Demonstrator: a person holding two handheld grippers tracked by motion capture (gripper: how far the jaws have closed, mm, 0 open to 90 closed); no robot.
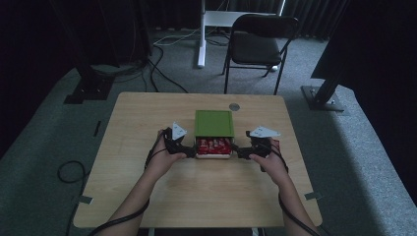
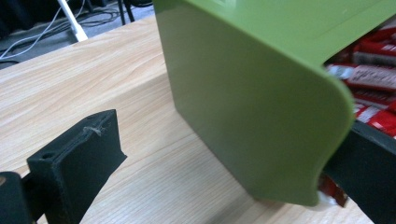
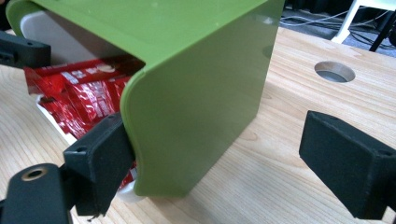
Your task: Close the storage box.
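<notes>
**Two hand-held grippers straddle the corners of a green sleeve over a tray of red packets**

High view: a green sleeve [image 1: 213, 123] lies near the middle of the wooden table [image 1: 147, 118], and a white tray [image 1: 213, 155] of red packets [image 1: 213, 144] sticks out of its near end. The left hand-held gripper [image 1: 189, 150] sits at the tray's left side, the right hand-held gripper [image 1: 237, 151] at its right side, each held in one of the person's hands.

Left gripper view: the jaws of the left hand-held gripper [image 2: 224, 177] stand wide apart, one out on the bare table [image 2: 93, 79], the other against the inner face of the green sleeve [image 2: 243, 102] beside the red packets [image 2: 373, 79]. The sleeve's side wall stands between them, gripped by neither.

Right gripper view: the right hand-held gripper [image 3: 224, 158] is likewise spread wide. One jaw rests against the near corner of the green sleeve [image 3: 205, 93], next to the red packets [image 3: 79, 98] and the white tray [image 3: 51, 39]; the other is well clear over the table [image 3: 289, 84].
</notes>
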